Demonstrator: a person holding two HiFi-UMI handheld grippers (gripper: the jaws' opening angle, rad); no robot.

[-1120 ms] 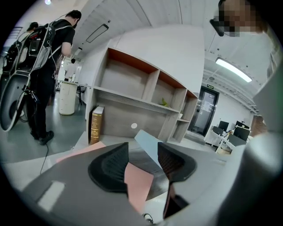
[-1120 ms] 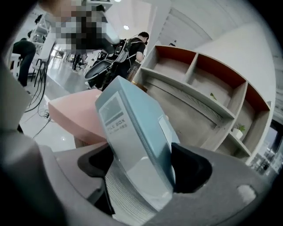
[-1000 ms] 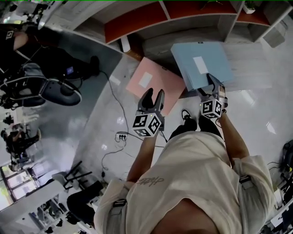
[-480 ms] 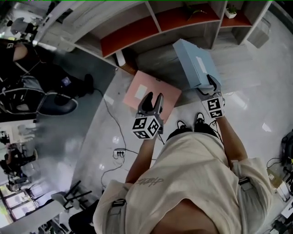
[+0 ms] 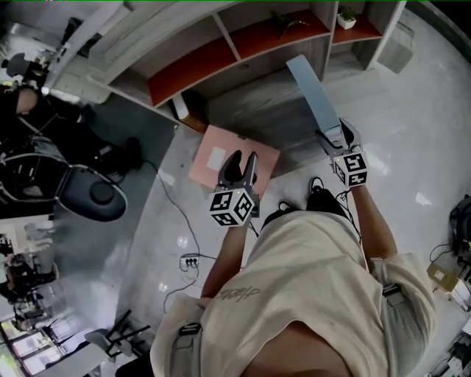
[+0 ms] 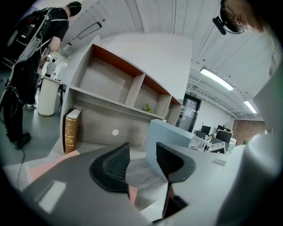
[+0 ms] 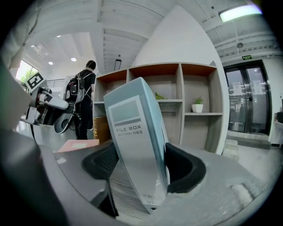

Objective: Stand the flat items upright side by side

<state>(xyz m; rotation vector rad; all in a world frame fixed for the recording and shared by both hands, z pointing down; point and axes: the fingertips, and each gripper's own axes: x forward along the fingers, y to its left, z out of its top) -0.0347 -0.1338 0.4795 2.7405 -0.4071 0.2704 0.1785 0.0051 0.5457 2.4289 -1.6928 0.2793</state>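
Observation:
A light blue file box stands on edge above the wooden ledge. My right gripper is shut on its near end. In the right gripper view the box, labelled FILE BOX, fills the gap of that gripper, whose jaws have just been closing on it. A pink file box lies flat at the ledge's left front. My left gripper hovers over the pink box's near edge. Its jaws stand apart in the left gripper view, with only a pink sliver low between them.
A shelf unit with orange back panels rises behind the ledge, with a small potted plant in it. A brown book stands upright at the ledge's left end. A person with a backpack, an office chair and a floor power strip are on the left.
The blue box has turned from lying broad face up to standing on edge and has risen with my right gripper. The left gripper has barely shifted over the pink box.

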